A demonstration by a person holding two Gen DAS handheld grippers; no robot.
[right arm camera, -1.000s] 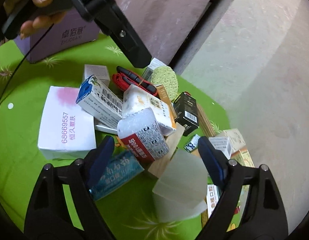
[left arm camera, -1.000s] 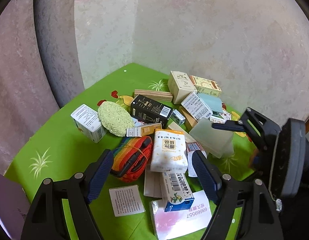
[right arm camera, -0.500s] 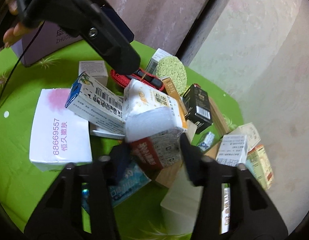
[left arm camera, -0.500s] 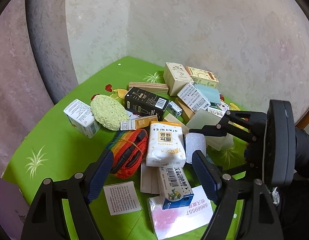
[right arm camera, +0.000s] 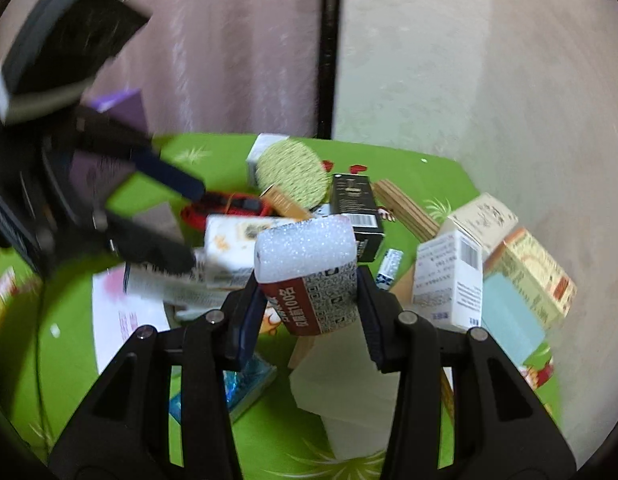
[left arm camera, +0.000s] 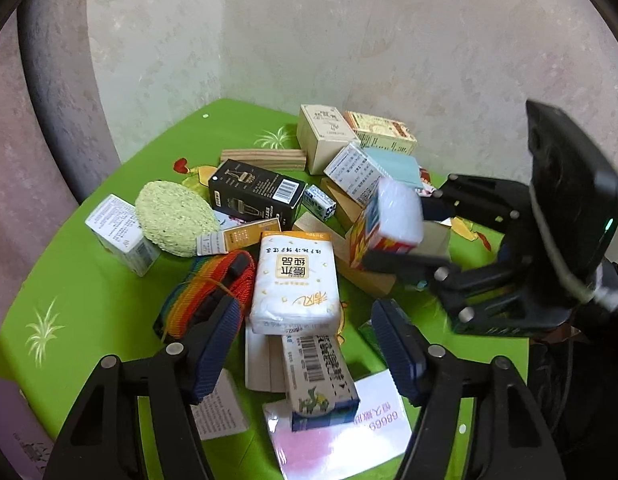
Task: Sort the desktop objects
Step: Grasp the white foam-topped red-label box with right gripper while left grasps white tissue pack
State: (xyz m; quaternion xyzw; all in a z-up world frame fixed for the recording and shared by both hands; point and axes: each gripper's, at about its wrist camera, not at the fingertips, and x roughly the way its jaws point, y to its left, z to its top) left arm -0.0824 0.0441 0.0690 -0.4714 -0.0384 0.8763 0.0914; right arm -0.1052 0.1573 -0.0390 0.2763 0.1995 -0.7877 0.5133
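above the cluttered green surface (left arm camera: 89,304) the right tool (right arm camera: 309,300) is clenched on a white sponge block (right arm camera: 309,268) lifted off the pile, while the left tool (left arm camera: 305,344), closing with nothing yet pinched, hovers over the tissue pack (left arm camera: 295,280) and could snag the rainbow strap (left arm camera: 205,288) beside it.

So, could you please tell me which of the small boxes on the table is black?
The black box with the barcode, lying beside the round green sponge; the other boxes are white, tan or pale blue.
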